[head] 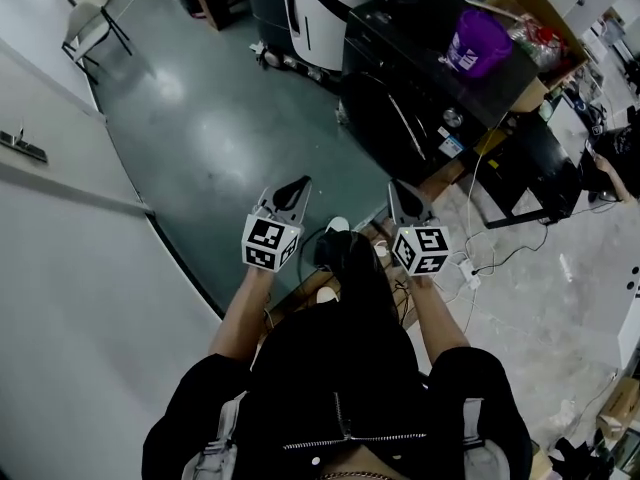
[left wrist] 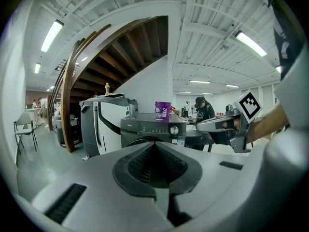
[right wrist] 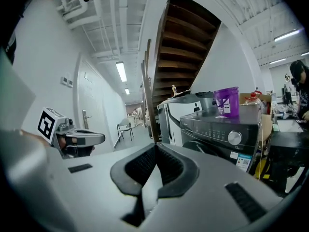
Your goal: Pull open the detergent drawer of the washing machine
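The dark grey washing machine stands ahead of me across the green floor, with a purple bucket on its top. In the left gripper view the washing machine shows its control panel and a round knob. I cannot make out the drawer front apart from the panel. My left gripper and right gripper are held side by side well short of the machine, both shut and empty. The right gripper view shows the washing machine at the right, beyond the shut jaws.
A white and black appliance stands left of the washer. A cardboard box and a black desk lie to its right. Cables and a power strip trail on the floor. A white wall runs along my left; a chair is far left.
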Demonstrator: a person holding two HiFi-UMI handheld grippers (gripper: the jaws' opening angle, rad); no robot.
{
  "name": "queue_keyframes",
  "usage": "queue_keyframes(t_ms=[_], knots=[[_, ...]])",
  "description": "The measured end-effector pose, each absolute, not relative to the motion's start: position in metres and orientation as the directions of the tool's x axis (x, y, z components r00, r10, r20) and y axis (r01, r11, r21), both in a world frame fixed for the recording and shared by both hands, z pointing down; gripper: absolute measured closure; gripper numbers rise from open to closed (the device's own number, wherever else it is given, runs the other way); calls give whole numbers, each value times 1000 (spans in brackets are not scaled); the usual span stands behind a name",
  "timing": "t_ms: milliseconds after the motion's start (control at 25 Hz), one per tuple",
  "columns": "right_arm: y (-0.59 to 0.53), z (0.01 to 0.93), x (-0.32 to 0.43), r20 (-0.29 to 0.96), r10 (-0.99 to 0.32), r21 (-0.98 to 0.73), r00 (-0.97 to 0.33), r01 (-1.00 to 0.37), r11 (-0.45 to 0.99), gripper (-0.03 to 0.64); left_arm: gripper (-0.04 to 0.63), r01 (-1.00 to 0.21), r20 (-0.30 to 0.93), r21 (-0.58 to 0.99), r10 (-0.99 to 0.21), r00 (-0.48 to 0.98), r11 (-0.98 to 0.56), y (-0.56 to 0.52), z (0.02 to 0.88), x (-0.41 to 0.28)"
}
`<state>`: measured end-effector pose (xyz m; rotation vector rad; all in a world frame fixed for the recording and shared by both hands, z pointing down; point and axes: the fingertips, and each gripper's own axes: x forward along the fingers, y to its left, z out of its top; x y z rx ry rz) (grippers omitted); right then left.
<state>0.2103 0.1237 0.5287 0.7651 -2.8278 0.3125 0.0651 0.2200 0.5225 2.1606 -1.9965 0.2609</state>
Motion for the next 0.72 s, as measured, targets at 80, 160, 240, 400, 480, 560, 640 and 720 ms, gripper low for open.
queue_keyframes(t_ms=[80,160,240,400,480,560,640,720], knots=[[105,529,196,235,-482,-162,-844,-523,837,611,574,-996,258,16,-962,92,-90,200,523,53],[87,532,182,238,-488,-165,-840,-530,832,611,574,-994,263,16,-959,104,-104,180,525,40],[68,535,170,245,-493,-168,-835,-537,827,611,574,-993,269,20,-956,117,-115,159,527,27],[27,536,147,261,-501,-179,-825,-552,815,611,574,-990,281,28,-950,138,-135,113,525,4],[5,532,136,268,-503,-185,-821,-557,810,611,574,-989,291,32,-945,150,-147,88,523,-5],[-16,524,124,267,-512,-196,-816,-567,800,611,574,-986,308,26,-937,167,-167,63,516,-16],[-37,512,114,269,-517,-203,-812,-573,794,611,574,-983,321,19,-930,180,-184,39,503,-24],[-57,496,104,276,-509,-195,-815,-566,801,611,574,-982,325,22,-927,185,-188,18,488,-31]])
